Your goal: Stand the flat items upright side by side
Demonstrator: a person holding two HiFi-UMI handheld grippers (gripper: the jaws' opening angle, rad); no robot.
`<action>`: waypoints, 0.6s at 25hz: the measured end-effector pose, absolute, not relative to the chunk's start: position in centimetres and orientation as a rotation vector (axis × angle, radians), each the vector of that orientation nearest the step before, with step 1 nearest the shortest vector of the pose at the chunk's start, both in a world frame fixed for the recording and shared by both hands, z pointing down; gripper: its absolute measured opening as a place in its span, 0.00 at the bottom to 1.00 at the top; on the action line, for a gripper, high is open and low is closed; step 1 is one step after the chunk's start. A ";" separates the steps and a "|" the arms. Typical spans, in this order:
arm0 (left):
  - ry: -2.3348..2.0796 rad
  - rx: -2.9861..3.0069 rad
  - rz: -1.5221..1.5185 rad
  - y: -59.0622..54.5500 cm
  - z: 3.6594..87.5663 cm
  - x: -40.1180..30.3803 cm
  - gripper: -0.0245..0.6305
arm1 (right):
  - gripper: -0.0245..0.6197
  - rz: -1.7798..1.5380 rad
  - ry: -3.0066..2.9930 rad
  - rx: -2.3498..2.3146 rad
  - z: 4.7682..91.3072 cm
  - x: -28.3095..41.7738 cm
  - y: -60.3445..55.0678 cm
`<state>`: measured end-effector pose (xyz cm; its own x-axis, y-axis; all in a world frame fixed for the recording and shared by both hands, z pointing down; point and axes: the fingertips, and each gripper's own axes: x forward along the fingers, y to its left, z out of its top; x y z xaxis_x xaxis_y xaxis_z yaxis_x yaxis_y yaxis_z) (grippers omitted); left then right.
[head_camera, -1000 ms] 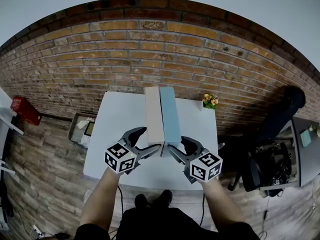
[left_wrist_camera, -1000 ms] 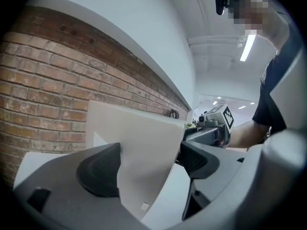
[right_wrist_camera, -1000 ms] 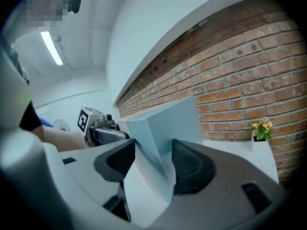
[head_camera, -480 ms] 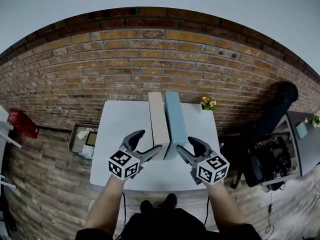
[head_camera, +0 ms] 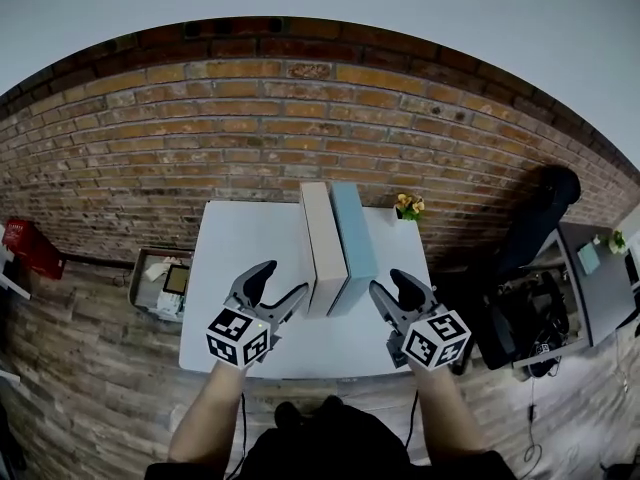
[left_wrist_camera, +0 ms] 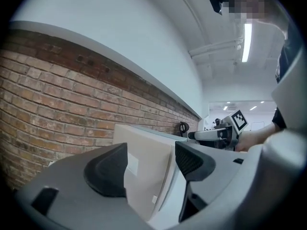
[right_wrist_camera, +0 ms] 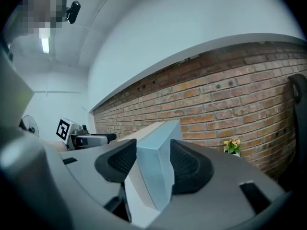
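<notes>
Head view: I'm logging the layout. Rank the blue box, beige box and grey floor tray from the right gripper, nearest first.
1. Blue box, just left of the right gripper.
2. Beige box, next one leftward.
3. Grey floor tray, far left.

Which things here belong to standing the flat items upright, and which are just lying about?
Job: beige box, blue box, white table.
Lying about: small potted flowers, tray on the floor, red object.
</notes>
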<state>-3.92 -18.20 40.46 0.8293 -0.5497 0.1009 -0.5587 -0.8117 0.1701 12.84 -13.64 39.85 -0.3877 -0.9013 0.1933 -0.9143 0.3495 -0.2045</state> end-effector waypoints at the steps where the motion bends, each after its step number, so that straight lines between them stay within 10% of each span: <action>1: -0.878 2.819 0.067 -18.1 40.3 -3.9 0.52 | 0.39 0.435 -2.549 1.716 39.7 12.9 -13.6; 10: -1.172 2.725 0.059 -18.6 37.9 -6.0 0.27 | 0.07 0.323 -2.548 1.839 36.2 14.5 -13.5; 15: -1.268 2.720 0.115 -19.3 36.5 -6.6 0.12 | 0.06 0.302 -2.580 1.852 34.8 14.5 -13.5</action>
<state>-6.55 -19.29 36.52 0.6424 -0.7557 0.1274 -0.7663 -0.6357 0.0930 14.47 -13.50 34.84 -0.3252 -0.9430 0.0703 -0.9338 0.3085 -0.1811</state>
